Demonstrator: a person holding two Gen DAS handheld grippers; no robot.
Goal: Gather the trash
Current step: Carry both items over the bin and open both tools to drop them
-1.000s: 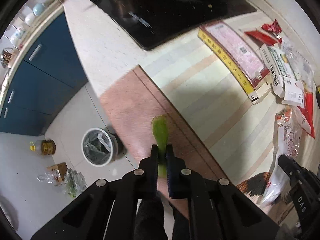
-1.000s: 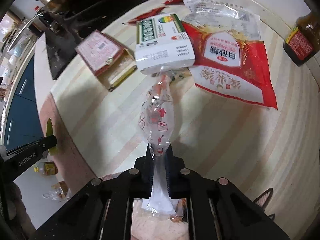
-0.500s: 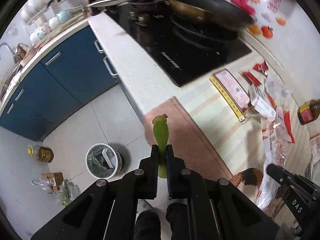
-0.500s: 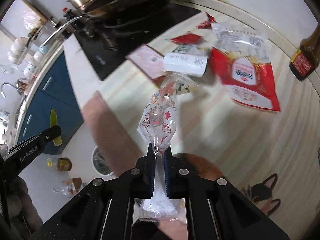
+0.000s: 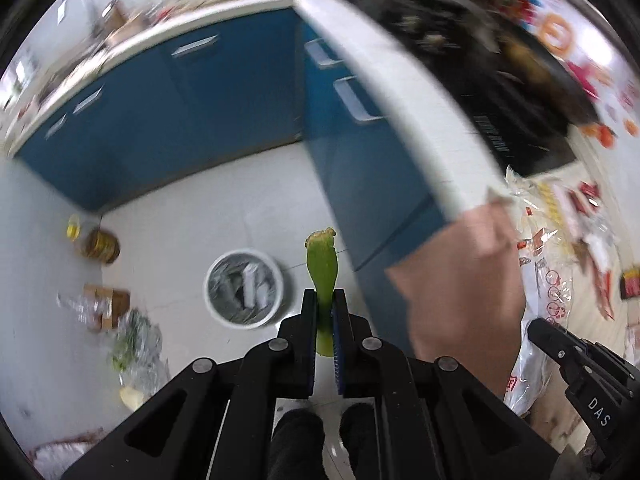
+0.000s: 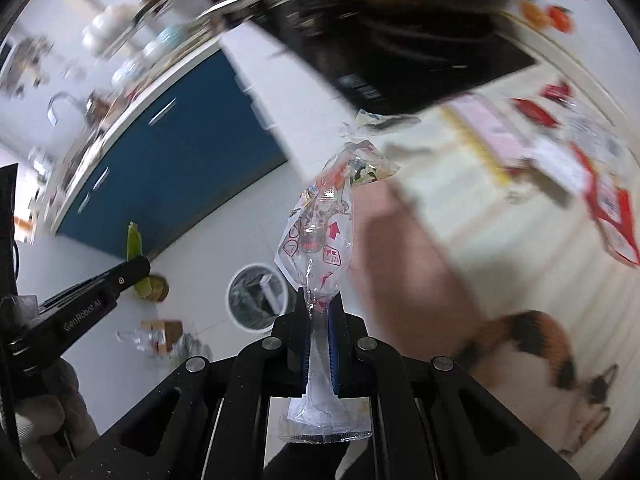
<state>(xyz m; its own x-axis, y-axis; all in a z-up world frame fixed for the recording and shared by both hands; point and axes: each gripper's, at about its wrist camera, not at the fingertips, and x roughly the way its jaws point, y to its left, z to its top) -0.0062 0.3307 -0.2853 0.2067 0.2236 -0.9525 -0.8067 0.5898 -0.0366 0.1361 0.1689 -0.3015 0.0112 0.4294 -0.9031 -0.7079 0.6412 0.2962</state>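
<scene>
Mid-task, carry phase. The left gripper [image 5: 324, 312] has its jaws closed on a green vegetable scrap [image 5: 322, 276], and the right gripper [image 6: 320, 312] has its jaws pinched on a clear printed plastic bag [image 6: 320, 236]; both pieces hang over the floor, with the white trash bin [image 5: 244, 289] below and just left of each gripper's fingers. The bin already holds some white waste, so part of the collection appears done. Neither held item is released yet, and several wrappers and a red packet [image 6: 612, 216] lie toward the far edge of the striped counter [image 6: 480, 216], so more trips look necessary. Compared with a second ago, when both grippers were over the counter and the bag was just beside a white carton, both have swung out past the counter's front edge toward the bin.
</scene>
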